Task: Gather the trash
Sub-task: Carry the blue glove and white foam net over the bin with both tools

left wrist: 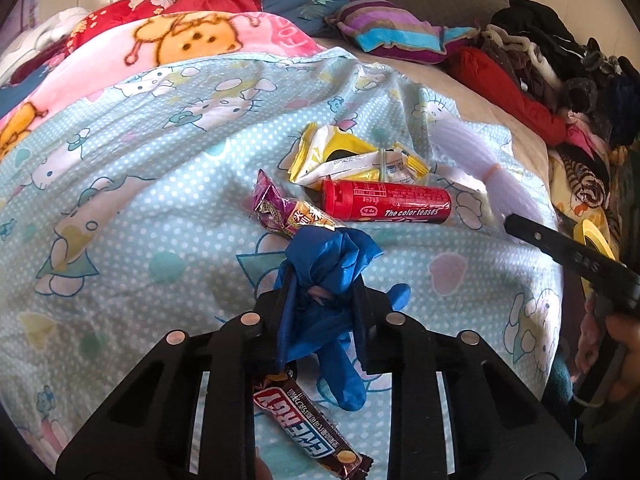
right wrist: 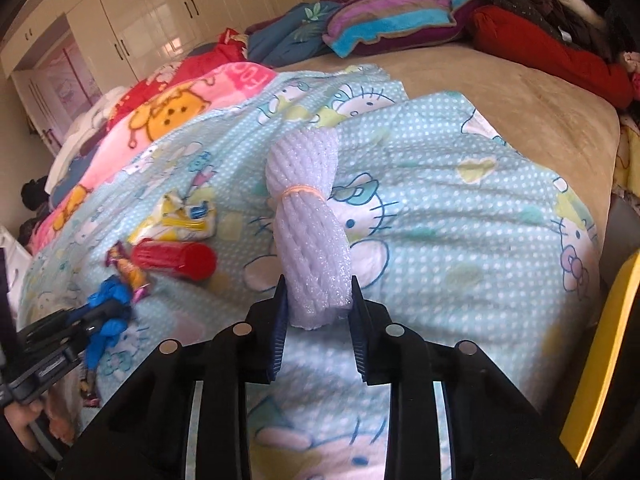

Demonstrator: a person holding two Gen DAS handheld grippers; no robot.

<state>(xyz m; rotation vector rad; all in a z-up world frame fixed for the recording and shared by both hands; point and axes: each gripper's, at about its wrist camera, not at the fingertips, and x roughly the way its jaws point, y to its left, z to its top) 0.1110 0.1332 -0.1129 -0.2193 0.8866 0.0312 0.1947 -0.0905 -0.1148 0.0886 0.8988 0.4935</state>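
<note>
Down on the cartoon-cat bedsheet [left wrist: 160,168], the left wrist view has the left gripper [left wrist: 320,300] clenched on a crumpled blue glove [left wrist: 324,276], with an energy bar wrapper [left wrist: 308,428] lying under it and a purple candy wrapper [left wrist: 280,212], a red tube [left wrist: 386,202] and a yellow packet [left wrist: 352,160] just beyond. From the right wrist view, the right gripper [right wrist: 320,300] grips the near end of a white foam net bundle [right wrist: 308,220] tied with an orange rubber band [right wrist: 302,192], which lies on the sheet well apart from the other litter.
</note>
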